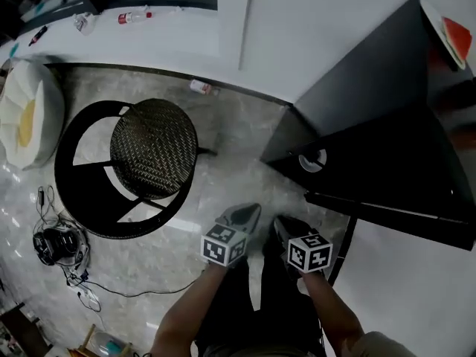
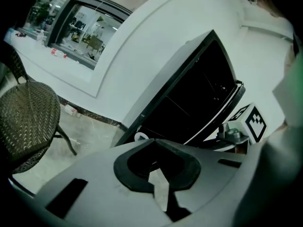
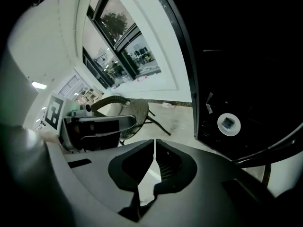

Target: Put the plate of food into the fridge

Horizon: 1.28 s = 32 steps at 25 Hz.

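Observation:
A white plate (image 1: 448,37) with red food rests on top of the black fridge (image 1: 387,125) at the upper right of the head view. A round white sticker (image 1: 312,160) marks the fridge's lower side, and the right gripper view shows the same sticker (image 3: 228,123). My left gripper (image 1: 242,216) and right gripper (image 1: 286,225) hang side by side low over the floor, well short of the fridge and far from the plate. Both are shut with nothing in them, as the left gripper (image 2: 154,148) and the right gripper (image 3: 155,148) also show in their own views. The left gripper view shows the fridge (image 2: 199,103) ahead.
A wicker chair (image 1: 152,147) with a round black frame stands on the marble floor to the left. A white cushion (image 1: 26,121) lies at the far left, with cables and a headset (image 1: 56,244) below it. A small bottle (image 1: 201,88) lies by the wall.

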Each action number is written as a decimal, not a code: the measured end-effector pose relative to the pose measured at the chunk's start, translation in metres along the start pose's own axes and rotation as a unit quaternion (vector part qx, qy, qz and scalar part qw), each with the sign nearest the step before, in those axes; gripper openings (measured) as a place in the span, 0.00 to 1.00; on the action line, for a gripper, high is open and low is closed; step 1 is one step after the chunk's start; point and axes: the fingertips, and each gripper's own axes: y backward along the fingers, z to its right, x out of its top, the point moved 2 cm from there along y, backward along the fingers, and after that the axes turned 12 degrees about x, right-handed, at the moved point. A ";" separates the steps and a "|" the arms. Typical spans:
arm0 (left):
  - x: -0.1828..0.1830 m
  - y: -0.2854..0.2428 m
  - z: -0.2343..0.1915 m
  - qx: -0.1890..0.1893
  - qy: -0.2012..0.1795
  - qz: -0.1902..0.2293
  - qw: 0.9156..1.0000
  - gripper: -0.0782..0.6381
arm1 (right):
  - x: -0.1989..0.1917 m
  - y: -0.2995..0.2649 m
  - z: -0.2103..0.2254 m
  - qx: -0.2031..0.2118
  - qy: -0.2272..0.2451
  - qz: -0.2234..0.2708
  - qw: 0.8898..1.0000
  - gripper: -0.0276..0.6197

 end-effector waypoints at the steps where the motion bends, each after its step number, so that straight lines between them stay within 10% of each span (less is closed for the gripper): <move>1: 0.007 0.007 0.006 -0.001 0.000 0.003 1.000 0.12 | 0.005 0.008 -0.006 0.002 0.005 0.002 1.000 0.09; 12: 0.082 0.068 0.070 -0.024 -0.096 0.040 0.994 0.12 | 0.057 0.068 -0.053 0.003 0.035 0.051 0.998 0.09; 25: 0.115 0.111 0.167 -0.062 -0.284 0.079 0.954 0.12 | 0.077 0.157 -0.079 -0.022 0.066 0.092 0.993 0.09; 32: 0.130 0.132 0.192 -0.097 -0.314 0.103 0.939 0.12 | 0.082 0.197 -0.096 -0.047 0.063 0.138 0.987 0.09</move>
